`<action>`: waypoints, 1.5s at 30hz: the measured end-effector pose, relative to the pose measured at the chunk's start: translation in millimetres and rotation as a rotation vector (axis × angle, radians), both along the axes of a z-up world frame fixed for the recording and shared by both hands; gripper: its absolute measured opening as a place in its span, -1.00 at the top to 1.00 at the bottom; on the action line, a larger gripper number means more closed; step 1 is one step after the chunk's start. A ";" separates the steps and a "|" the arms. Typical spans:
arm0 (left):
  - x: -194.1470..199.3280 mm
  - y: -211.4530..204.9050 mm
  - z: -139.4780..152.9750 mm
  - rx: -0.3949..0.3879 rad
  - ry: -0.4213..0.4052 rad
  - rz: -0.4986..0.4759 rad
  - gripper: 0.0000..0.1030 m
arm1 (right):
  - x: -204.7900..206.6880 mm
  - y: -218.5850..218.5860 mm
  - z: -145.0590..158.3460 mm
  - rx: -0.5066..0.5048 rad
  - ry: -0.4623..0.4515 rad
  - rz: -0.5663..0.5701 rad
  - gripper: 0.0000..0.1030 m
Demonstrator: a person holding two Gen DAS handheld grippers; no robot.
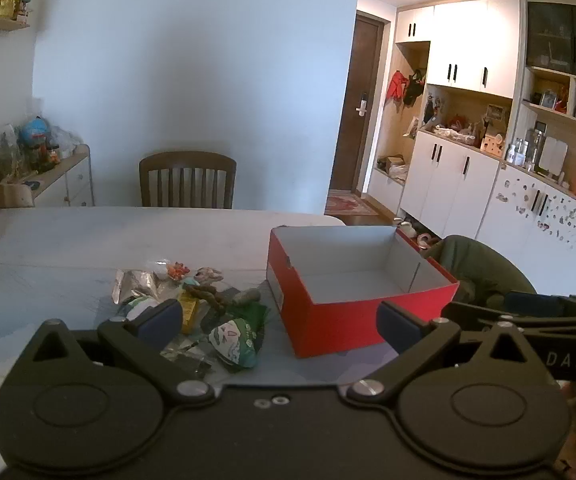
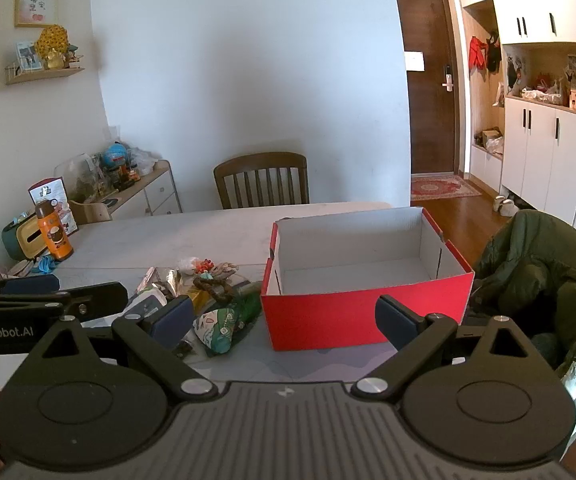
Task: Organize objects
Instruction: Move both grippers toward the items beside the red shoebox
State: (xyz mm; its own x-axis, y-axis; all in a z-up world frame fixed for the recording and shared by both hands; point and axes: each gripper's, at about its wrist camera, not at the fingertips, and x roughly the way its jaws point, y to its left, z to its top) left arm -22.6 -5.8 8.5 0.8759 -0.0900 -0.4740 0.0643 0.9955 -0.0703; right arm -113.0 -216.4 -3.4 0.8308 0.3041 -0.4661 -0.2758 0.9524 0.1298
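Note:
An open red box (image 1: 339, 316) (image 2: 363, 312) with a white, empty inside stands on the pale table (image 1: 88, 236) (image 2: 160, 236). To its left lies a heap of small items (image 1: 204, 304) (image 2: 208, 292): a green patterned pouch (image 1: 236, 340) (image 2: 220, 330), a yellow packet (image 1: 188, 312), brown beads (image 2: 212, 285), foil wrappers (image 1: 134, 282). My left gripper (image 1: 278, 322) hovers open over the table's near edge, spanning the pouch and the box's front wall. My right gripper (image 2: 284, 320) also stands open and empty in front of the box. Each gripper shows at the edge of the other's view.
A wooden chair (image 1: 187, 179) (image 2: 262, 180) stands at the table's far side. An orange bottle (image 2: 54, 232) and a green tissue box (image 2: 20, 240) sit at the table's left end. A green jacket (image 2: 539, 276) hangs over a seat to the right. White cabinets (image 1: 451, 188) line the right wall.

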 end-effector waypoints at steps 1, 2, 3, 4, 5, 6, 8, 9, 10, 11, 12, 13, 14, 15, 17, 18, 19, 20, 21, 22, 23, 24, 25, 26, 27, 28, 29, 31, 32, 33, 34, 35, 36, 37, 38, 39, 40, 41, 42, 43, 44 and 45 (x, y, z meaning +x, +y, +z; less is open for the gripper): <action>0.0 0.1 0.3 0.001 -0.001 0.000 -0.99 | 0.1 0.1 0.5 -0.001 -0.001 0.000 -0.90; 0.3 0.4 -0.1 -0.003 -0.001 -0.020 -0.99 | 0.0 0.2 0.5 -0.002 -0.001 0.000 -0.90; 0.2 1.3 0.1 -0.004 -0.001 -0.021 -0.99 | 0.2 0.5 0.2 -0.002 -0.003 0.001 -0.90; 0.3 1.5 0.2 -0.007 -0.001 -0.034 -0.99 | 0.3 1.0 0.2 -0.002 -0.003 0.001 -0.90; 0.5 1.3 0.1 -0.008 0.000 -0.047 -0.99 | 0.2 1.0 0.1 -0.003 -0.003 0.002 -0.90; 0.7 1.4 -0.2 -0.007 0.001 -0.047 -0.99 | 0.6 1.5 0.0 -0.004 -0.003 0.002 -0.90; 0.9 2.0 -0.5 -0.009 0.003 -0.065 -0.99 | 0.7 2.6 -0.4 -0.005 0.000 0.004 -0.90; 0.4 2.3 -0.7 -0.012 0.003 -0.074 -0.99 | 0.4 2.6 0.3 -0.004 0.001 0.006 -0.90; -0.7 2.2 -1.6 -0.014 0.003 -0.080 -0.99 | 0.7 3.2 0.6 -0.004 0.001 0.008 -0.90; -0.7 2.8 -1.5 -0.017 0.003 -0.085 -0.99 | 1.2 3.5 0.8 -0.004 0.001 0.009 -0.90; -0.6 3.2 -1.3 -0.018 0.004 -0.084 -0.99 | 1.8 4.7 0.6 -0.005 0.001 0.010 -0.90; -0.5 3.9 -1.2 -0.020 0.005 -0.083 -0.99 | 2.9 5.7 0.9 -0.006 0.002 0.013 -0.90; -0.2 4.5 -1.2 -0.023 0.006 -0.087 -0.99 | 3.4 6.3 0.9 -0.006 0.002 0.016 -0.90; 0.0 5.8 -1.6 -0.026 0.005 -0.088 -0.99 | 3.6 7.1 0.3 -0.006 0.001 0.019 -0.90; 1.5 8.4 -2.2 -0.032 0.007 -0.092 -0.99 | 4.8 10.3 -1.1 -0.011 -0.002 0.024 -0.90; 3.0 10.0 -2.6 -0.036 0.010 -0.092 -0.99 | 5.7 11.7 -1.2 -0.012 -0.002 0.025 -0.90; 4.7 11.8 -3.3 -0.040 0.012 -0.093 -0.99 | 7.6 13.7 -1.5 -0.012 -0.002 0.026 -0.90; 6.3 13.5 -3.7 -0.043 0.013 -0.100 -0.99 | 9.0 15.4 -1.7 -0.015 -0.004 0.027 -0.90; 8.3 15.2 -4.3 -0.044 0.014 -0.101 -0.99 | 10.3 17.2 -2.5 -0.018 -0.006 0.029 -0.90; 11.3 17.3 -5.3 -0.044 0.017 -0.108 -0.99 | 12.9 20.2 -2.9 -0.023 -0.008 0.031 -0.90; 14.8 19.6 -6.8 -0.047 0.022 -0.117 -0.99 | 15.4 22.4 -3.6 -0.027 -0.006 0.033 -0.90; 18.7 22.3 -8.2 -0.051 0.028 -0.121 -0.99 | 18.6 25.1 -4.3 -0.030 -0.003 0.035 -0.90; 24.5 25.7 -10.0 -0.056 0.038 -0.133 -0.99 | 21.6 27.5 -5.1 -0.030 -0.003 0.037 -0.90; 29.6 28.5 -11.7 -0.056 0.046 -0.157 -0.99 | 25.1 30.4 -6.1 -0.032 -0.004 0.034 -0.90; 35.4 32.2 -13.4 -0.054 0.051 -0.167 -0.99 | 28.2 32.9 -7.1 -0.035 -0.004 0.032 -0.90; 41.1 37.5 -15.5 -0.057 0.050 -0.174 -0.99 | 33.1 37.2 -8.7 -0.043 0.000 0.034 -0.90; 45.7 42.1 -17.7 -0.061 0.050 -0.179 -0.99 | 37.0 40.6 -9.9 -0.048 0.006 0.034 -0.90; 60.1 51.9 -22.9 -0.051 0.065 -0.198 -0.99 | 46.9 48.8 -13.1 -0.054 0.024 0.031 -0.90; 65.9 55.3 -24.8 -0.044 0.070 -0.204 -0.99 | 51.5 53.0 -14.4 -0.054 0.034 0.032 -0.90; 72.4 59.3 -27.6 -0.033 0.073 -0.206 -0.99 | 57.0 58.2 -16.2 -0.056 0.045 0.032 -0.90; 79.0 63.9 -30.1 -0.025 0.074 -0.207 -0.99 | 62.2 63.6 -18.5 -0.060 0.053 0.033 -0.90; 84.4 67.4 -32.2 -0.021 0.077 -0.212 -0.98 | 66.8 68.1 -20.1 -0.063 0.061 0.033 -0.90; 90.2 71.6 -34.5 -0.022 0.080 -0.217 -0.98 | 72.0 73.7 -22.1 -0.064 0.071 0.033 -0.90; 96.4 76.3 -37.1 -0.026 0.083 -0.223 -0.98 | 75.2 77.7 -23.6 -0.064 0.077 0.034 -0.90; 101.2 80.1 -39.4 -0.029 0.088 -0.229 -0.98 | 79.3 83.4 -25.3 -0.066 0.084 0.038 -0.90; 108.1 84.9 -42.2 -0.028 0.095 -0.237 -0.98 | 82.7 88.3 -27.6 -0.071 0.088 0.043 -0.90; 113.6 88.2 -45.1 -0.025 0.103 -0.242 -0.98 | 87.0 94.2 -30.8 -0.079 0.097 0.044 -0.90; 118.8 92.0 -47.3 -0.024 0.111 -0.245 -0.98 | 90.9 98.8 -33.2 -0.082 0.105 0.045 -0.90; 125.1 96.9 -51.3 -0.022 0.121 -0.248 -0.98 | 95.3 103.7 -36.1 -0.082 0.116 0.047 -0.90; 129.9 100.5 -54.6 -0.018 0.127 -0.249 -0.98 | 99.3 108.5 -38.7 -0.084 0.125 0.049 -0.90; 134.2 104.3 -57.2 -0.014 0.132 -0.251 -0.98 | 102.4 112.6 -41.0 -0.086 0.132 0.053 -0.90; 139.1 108.0 -60.3 -0.008 0.139 -0.252 -0.98 | 106.0 117.4 -43.0 -0.087 0.140 0.061 -0.90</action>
